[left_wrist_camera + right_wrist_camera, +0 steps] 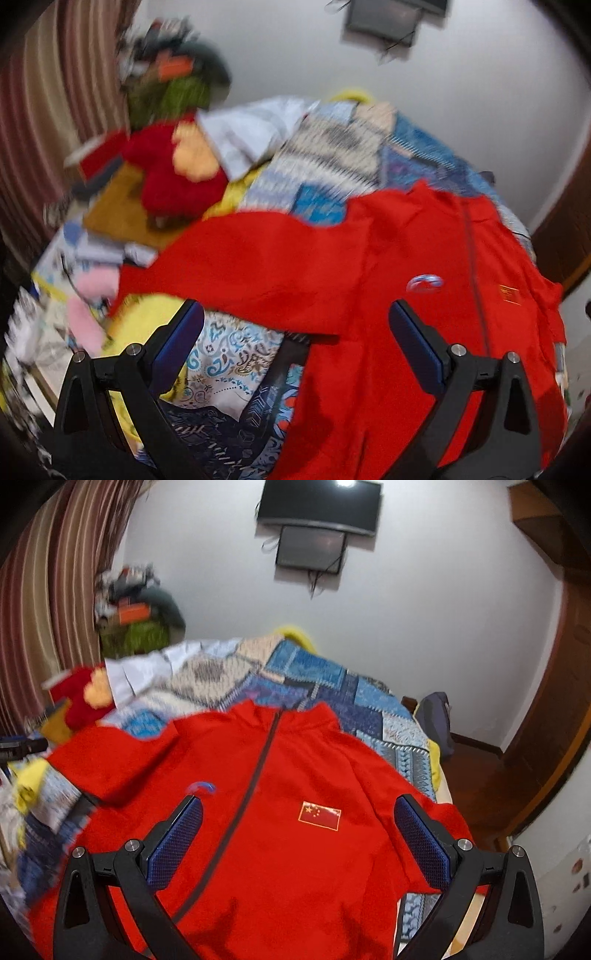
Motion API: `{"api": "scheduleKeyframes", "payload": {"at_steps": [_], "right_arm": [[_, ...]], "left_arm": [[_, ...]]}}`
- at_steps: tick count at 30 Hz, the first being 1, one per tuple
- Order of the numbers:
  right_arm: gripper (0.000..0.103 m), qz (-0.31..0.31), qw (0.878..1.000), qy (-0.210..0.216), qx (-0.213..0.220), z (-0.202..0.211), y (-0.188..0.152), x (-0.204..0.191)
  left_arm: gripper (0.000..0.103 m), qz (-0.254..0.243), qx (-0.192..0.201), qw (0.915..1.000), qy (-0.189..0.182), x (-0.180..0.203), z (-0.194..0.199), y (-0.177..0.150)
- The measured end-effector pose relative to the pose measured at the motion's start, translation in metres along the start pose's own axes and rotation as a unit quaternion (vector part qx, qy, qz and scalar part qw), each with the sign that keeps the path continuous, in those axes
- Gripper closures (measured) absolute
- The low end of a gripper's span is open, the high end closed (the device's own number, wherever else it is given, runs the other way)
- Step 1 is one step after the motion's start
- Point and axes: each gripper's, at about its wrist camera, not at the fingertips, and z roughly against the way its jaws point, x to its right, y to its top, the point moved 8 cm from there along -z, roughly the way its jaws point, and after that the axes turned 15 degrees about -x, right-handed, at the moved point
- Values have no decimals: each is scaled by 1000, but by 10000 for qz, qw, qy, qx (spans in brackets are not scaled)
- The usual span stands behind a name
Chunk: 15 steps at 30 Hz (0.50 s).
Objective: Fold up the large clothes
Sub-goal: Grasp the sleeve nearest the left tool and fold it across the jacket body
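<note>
Both grippers spread wide, nothing between the blue pads. Right gripper point(298, 806) hovers over the chest of the red zip jacket point(280, 849); its left pad sits near the blue swoosh logo point(201, 787), the flag patch point(320, 815) lies between the fingers, closer to the right one. Contact with the fabric: cannot tell. Dark zipper point(255, 775) runs diagonally from the stand collar down toward the lower left.

Left gripper point(295, 314) points at the jacket's point(369, 266) left side: right pad over red fabric, left pad over a paisley-print cloth point(229, 354) and yellow fabric at the jacket's edge. Left sleeve point(229, 258) stretches out sideways. This view is motion-blurred.

Jacket lies front-up, spread flat on a bed covered by a blue patchwork quilt point(325, 686), collar toward the far wall. Bed's left side is cluttered: red plush toy point(173, 177) with an orange patch, white folded cloth point(251, 133), pink items point(92, 295) near the edge. Striped curtain point(48, 590) on the left, a pile of stuff point(136, 605) in the corner beside it. Wall-mounted TV point(319, 506) above a smaller dark panel point(312, 552), wooden door point(554, 709) on the right.
</note>
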Motion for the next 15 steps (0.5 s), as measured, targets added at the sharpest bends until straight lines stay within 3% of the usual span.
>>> {"api": "scheduleKeyframes", "payload": {"at_steps": [5, 8, 11, 14, 15], "right_arm": [[0, 217, 9987, 62, -451, -58, -3, -13], [0, 304, 9970, 160, -690, -85, -7, -18], [0, 425, 9954, 189, -833, -104, -9, -24], [0, 514, 9948, 151, -864, -112, -10, -26], [0, 534, 9947, 140, -863, -114, -9, -26]], "left_arm": [[2, 422, -855, 9952, -211, -18, -65, -9], [2, 636, -1122, 9909, -391, -23, -87, -12], [3, 667, -1066, 9911, -432, -24, -97, -5], [19, 741, -994, 9917, -345, -28, -106, 8], [29, 790, -982, 9916, -298, -31, -110, 12]]}}
